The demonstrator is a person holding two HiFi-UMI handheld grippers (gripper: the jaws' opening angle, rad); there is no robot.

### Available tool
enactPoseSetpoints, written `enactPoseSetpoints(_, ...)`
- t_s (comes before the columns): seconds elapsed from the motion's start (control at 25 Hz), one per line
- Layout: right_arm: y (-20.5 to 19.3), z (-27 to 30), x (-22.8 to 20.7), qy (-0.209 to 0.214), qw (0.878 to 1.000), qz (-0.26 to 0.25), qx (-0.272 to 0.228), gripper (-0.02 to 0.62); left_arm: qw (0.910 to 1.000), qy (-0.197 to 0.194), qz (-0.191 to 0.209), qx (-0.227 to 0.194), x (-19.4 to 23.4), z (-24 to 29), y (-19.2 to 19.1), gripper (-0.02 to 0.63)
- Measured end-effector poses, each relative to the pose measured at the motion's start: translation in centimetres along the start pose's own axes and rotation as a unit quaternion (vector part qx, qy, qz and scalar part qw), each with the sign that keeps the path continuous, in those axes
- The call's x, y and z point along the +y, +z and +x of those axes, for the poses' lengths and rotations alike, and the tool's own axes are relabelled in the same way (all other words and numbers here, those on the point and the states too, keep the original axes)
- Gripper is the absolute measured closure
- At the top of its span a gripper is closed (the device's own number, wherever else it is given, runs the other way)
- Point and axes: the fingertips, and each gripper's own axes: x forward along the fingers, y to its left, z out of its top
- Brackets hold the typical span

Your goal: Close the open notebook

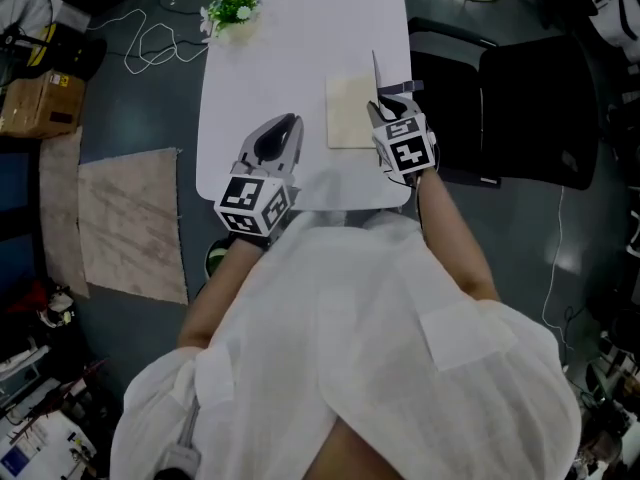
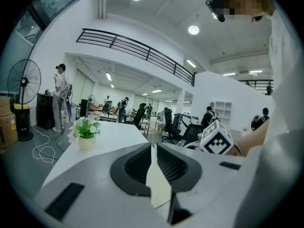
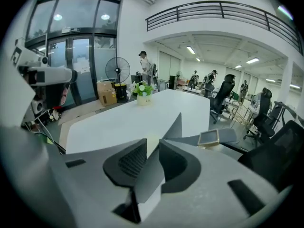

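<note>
Head view: I see the notebook lying open on the white table, right gripper at its right edge. Left gripper view: the left gripper has its jaws pressed together, empty. Right gripper view: jaws pinching the grey cover.

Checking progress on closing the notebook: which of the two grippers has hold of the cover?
The right gripper: the notebook's grey cover stands pinched between its jaws. The left gripper holds nothing, its jaws together.

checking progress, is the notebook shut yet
Half open: the notebook cover stands upright over the cream page, pinched by the right gripper.
</note>
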Motion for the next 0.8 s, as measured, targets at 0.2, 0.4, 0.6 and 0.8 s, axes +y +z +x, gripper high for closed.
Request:
enactPoseSetpoints(0.2, 0.5, 2.0, 2.4, 0.025, 1.0, -0.016, 0.0, 0.501, 1.0, 0.008, -0.002, 0.001, 0.7, -0.4, -0.3, 0.572)
enactPoseSetpoints(0.4, 0.5, 3.9, 4.3, 0.05, 0.998, -0.029, 0.008, 0.489, 0.9998, 0.019, -0.005, 0.003, 1.4, -1.0, -0.5, 0.572)
enactPoseSetpoints(0.6, -0.9, 6.2, 6.5, 0.08, 0.995, -0.039, 0.034, 0.489, 0.9994, 0.034, -0.007, 0.004, 2.5, -1.8, -0.9, 0.572)
enactPoseSetpoints(0.8, -2.3, 7.7, 8.3, 0.102, 0.991, -0.046, 0.071, 0.489, 0.9988, 0.047, -0.011, 0.006, 3.5, -2.7, -1.0, 0.572)
